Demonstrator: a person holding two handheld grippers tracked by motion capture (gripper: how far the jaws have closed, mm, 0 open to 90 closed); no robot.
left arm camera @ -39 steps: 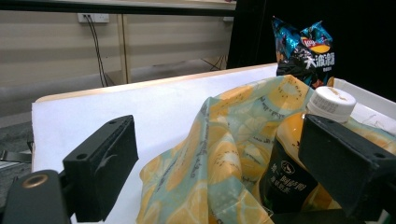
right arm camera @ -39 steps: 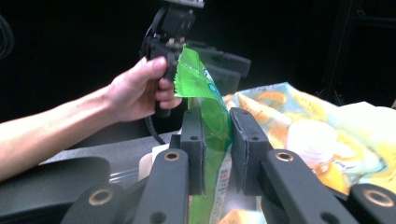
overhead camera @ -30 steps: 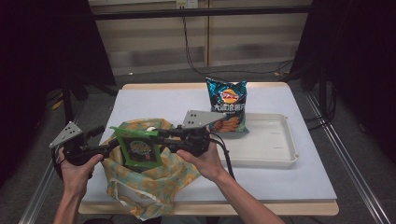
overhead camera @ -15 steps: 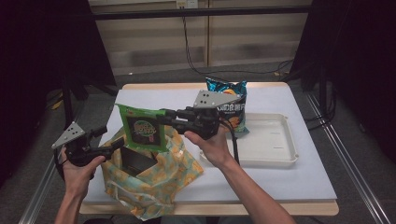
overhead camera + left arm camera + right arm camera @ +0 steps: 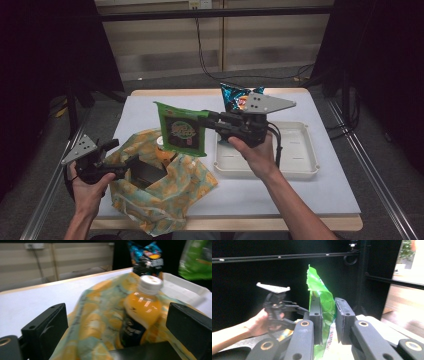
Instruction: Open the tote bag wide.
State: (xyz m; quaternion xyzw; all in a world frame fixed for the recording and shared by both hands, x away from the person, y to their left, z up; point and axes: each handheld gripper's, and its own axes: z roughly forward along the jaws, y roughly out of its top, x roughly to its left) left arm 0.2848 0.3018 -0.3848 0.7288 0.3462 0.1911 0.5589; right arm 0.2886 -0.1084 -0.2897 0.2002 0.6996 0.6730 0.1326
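Since the earlier frame the green bag [image 5: 181, 131] has come up out of the cloth bag [image 5: 165, 192] and travelled right, toward the tray [image 5: 300, 170]; I now hold it in the air over the bench [image 5: 320, 200], between cloth bag and tray.

Right tongs [image 5: 202, 116]: clamped on the green bag's edge, pads pressing the film from both sides in the right gripper view [image 5: 323, 307]. Left tongs [image 5: 134, 161]: jaws have just been opening and stand apart at the cloth bag's mouth, nothing pinched, cloth and bottle [image 5: 140, 312] lying between them.

Handling, my judgement:
- Cloth bag: soft, floppy, collapses unless its rim is held open.
- Green bag: light, air-filled, crinkly film, slippery, contents likely crushable. Best taken by the flat sealed edge, as now, not the belly. It hangs and may swing.
- Bottle: heavier, rigid, smooth. Take it at the body below the white cap [image 5: 150, 283].

Writing:
- Green bag: dark round emblem on the front, text too small to read.
- Blue bag [image 5: 235, 97] at the far end of the tray: print illegible.
- Bottle: dark label, blurred.
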